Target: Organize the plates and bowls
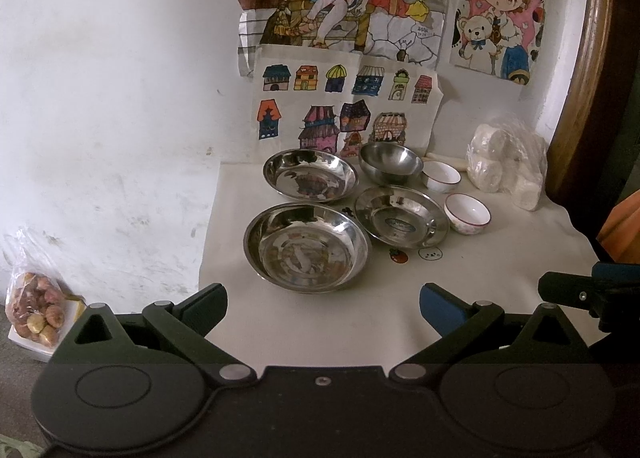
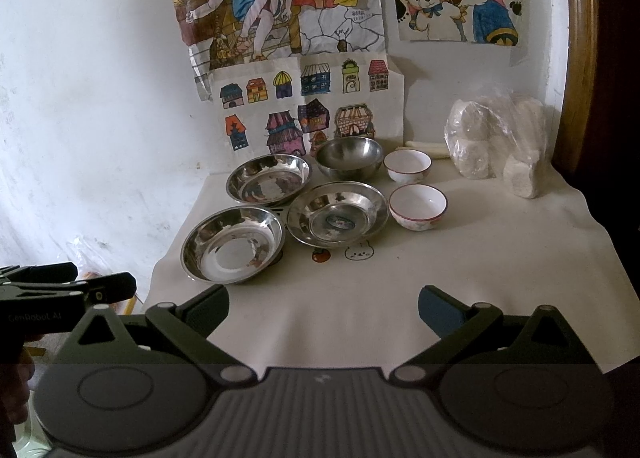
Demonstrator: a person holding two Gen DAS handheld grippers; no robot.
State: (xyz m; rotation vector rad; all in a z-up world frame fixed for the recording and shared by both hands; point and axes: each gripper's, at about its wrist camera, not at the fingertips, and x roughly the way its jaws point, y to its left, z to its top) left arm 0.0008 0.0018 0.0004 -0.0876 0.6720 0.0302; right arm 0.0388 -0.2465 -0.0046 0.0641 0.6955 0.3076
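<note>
Nearest the lens, the left hand-held gripper hovers over the front of the cloth-covered bench with its jaws spread wide and nothing between them; the right hand-held gripper hangs beside it, likewise wide apart and empty. Nothing has been gathered yet, so the step in hand looks like a first pick. Just beyond, at 12 o'clock from the left gripper, sits the near steel plate, and the rimmed steel plate lies just beside it at about 1 o'clock. Further back at 12 o'clock is the far steel plate, with the deep steel bowl at 1 o'clock against the drawings on the wall. From the right wrist view, the near ceramic bowl stands at 1 o'clock and the far ceramic bowl behind it, near a plastic bag of white rolls at 2 o'clock. To stack well, I would judge it best to pinch each plate by its raised rim from the open front side, lift it level and clear of its neighbour, and nest like with like; polished steel probably slips, so a firm, square bite matters.
</note>
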